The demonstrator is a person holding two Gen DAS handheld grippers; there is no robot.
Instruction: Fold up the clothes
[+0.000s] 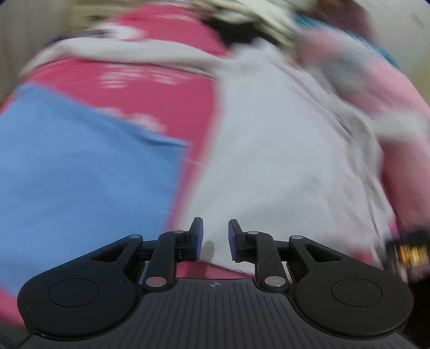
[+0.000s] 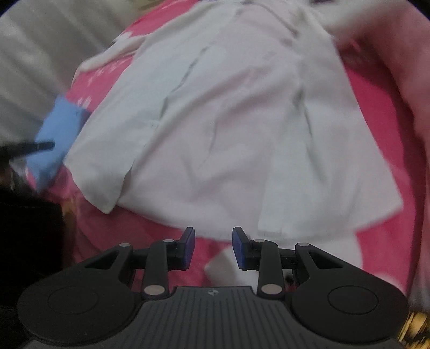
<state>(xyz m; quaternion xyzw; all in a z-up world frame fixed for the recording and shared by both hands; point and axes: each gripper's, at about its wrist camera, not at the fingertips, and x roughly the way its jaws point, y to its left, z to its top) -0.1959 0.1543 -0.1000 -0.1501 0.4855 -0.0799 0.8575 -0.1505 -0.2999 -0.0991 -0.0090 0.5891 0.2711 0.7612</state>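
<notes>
A white shirt point(image 1: 282, 161) lies spread flat on a pink bedsheet point(image 1: 161, 94); the picture is blurred. My left gripper point(image 1: 215, 222) hovers over the shirt's near left edge, jaws apart, with nothing between its blue pads. In the right wrist view the same white shirt point(image 2: 228, 120) fills the middle, one sleeve folded in at the left. My right gripper point(image 2: 213, 231) hangs above the shirt's near hem and the pink bedsheet point(image 2: 376, 107), open and empty.
A folded blue cloth point(image 1: 67, 166) lies left of the shirt, also seen as the blue cloth point(image 2: 59, 126). A pale pink garment point(image 1: 389, 88) lies to the right. Mixed clothes point(image 1: 255, 16) are piled at the far side. A person's gold bangles point(image 2: 414, 327) show at the bottom right.
</notes>
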